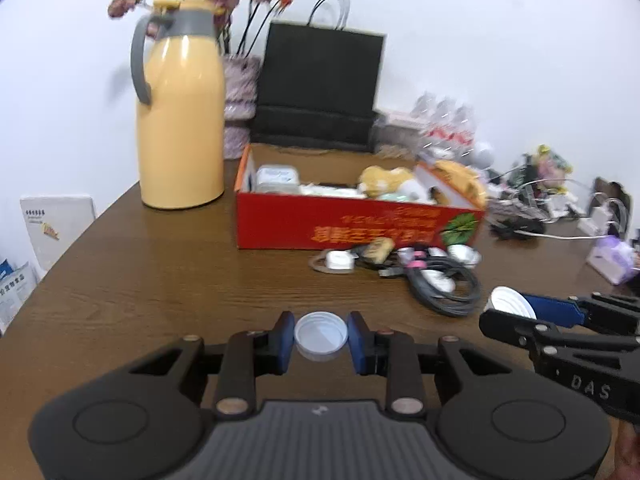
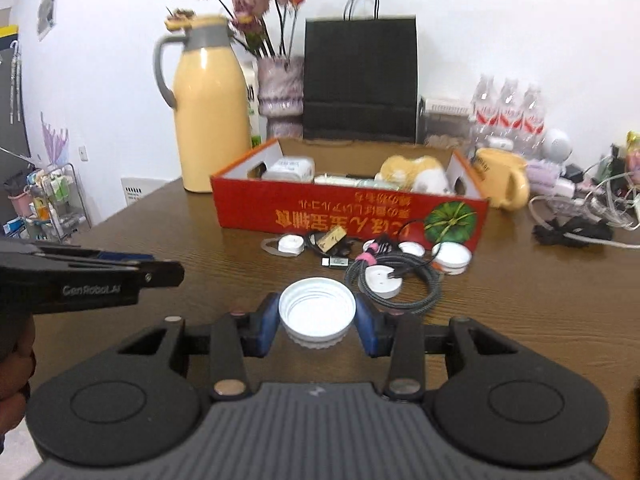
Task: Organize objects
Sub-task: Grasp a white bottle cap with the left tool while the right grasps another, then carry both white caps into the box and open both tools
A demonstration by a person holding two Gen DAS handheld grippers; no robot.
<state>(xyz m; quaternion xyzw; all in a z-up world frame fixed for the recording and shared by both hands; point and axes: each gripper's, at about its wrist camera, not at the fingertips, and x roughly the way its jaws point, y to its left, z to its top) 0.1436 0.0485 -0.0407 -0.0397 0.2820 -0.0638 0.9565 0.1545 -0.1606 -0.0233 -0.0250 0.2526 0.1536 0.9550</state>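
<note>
My left gripper [image 1: 321, 338] is shut on a small white cap [image 1: 321, 335], its blue pads [image 1: 285, 340] pressing both sides, held above the wooden table [image 1: 160, 280]. My right gripper [image 2: 317, 318] is shut on a larger white lid [image 2: 317, 314] in the same way; it also shows at the right of the left wrist view, lid [image 1: 512, 304] in its jaws. Ahead stands an open red cardboard box [image 2: 348, 216] holding a plush toy [image 2: 416, 172] and small packages. In front of it lie loose white caps [image 2: 452, 256], a coiled grey cable [image 2: 400, 280] and a USB adapter [image 2: 336, 262].
A yellow thermos jug [image 2: 210, 120], a vase of dried flowers [image 2: 280, 88] and a black paper bag [image 2: 360, 80] stand behind the box. A yellow mug [image 2: 502, 180], water bottles [image 2: 508, 112] and tangled chargers [image 2: 580, 208] crowd the right side.
</note>
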